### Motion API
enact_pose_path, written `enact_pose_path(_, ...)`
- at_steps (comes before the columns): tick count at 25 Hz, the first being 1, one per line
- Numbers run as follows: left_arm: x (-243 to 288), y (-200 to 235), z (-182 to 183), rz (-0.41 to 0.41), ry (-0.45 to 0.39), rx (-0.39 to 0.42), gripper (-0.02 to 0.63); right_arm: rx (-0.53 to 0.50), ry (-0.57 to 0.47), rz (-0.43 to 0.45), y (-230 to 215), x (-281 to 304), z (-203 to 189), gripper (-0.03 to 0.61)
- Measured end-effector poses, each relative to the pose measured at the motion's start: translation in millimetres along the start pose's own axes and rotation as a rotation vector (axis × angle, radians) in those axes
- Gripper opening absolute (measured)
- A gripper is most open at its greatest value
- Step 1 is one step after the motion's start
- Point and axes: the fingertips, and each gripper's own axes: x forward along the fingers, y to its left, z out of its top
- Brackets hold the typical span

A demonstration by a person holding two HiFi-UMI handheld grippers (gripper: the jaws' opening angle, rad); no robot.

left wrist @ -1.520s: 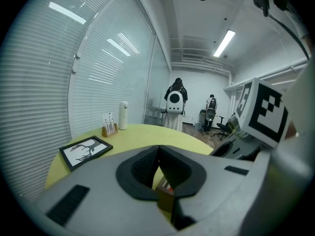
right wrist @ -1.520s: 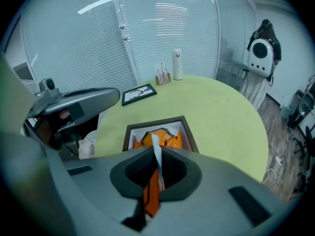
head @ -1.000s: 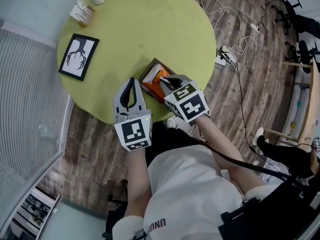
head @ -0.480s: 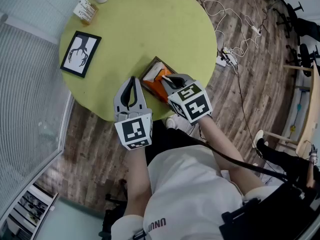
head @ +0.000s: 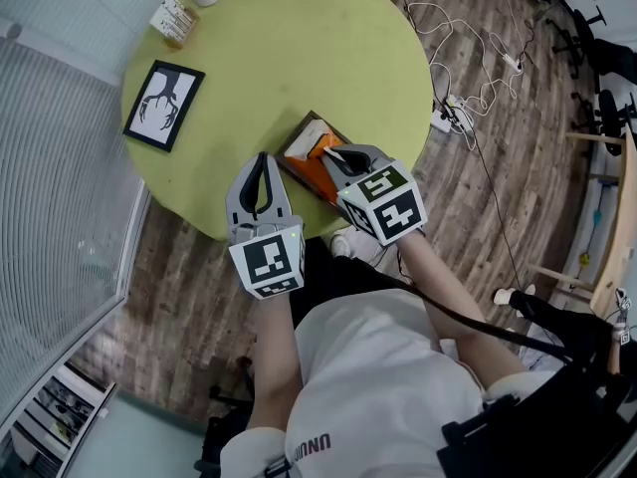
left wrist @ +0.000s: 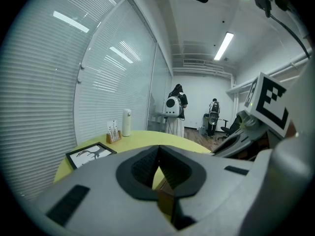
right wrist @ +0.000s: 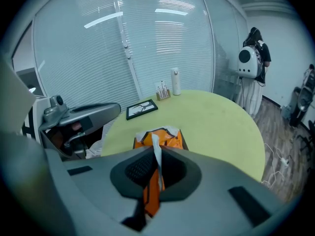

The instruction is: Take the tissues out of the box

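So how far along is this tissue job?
Barely started. No loose tissue lies on the yellow-green round table yet. The right gripper has its fingers closed on a white tissue sticking up from the orange cardboard tissue box. Pulling it free, then the rest, remains. The left gripper is shut, empty.

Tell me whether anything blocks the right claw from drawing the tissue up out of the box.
Nothing visible does. The right claw is shut on the tissue sticking out of the box, and the left claw sits shut beside the box, clear of it.
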Motion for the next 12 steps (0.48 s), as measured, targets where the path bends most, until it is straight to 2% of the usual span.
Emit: enact_pose_path(12, -5.5, -1.4, 5.2, 0.005, -0.013, 0.005, 0.014, -0.010, -0.044, -0.006, 2.0, -8.4, 10.2, 0.020)
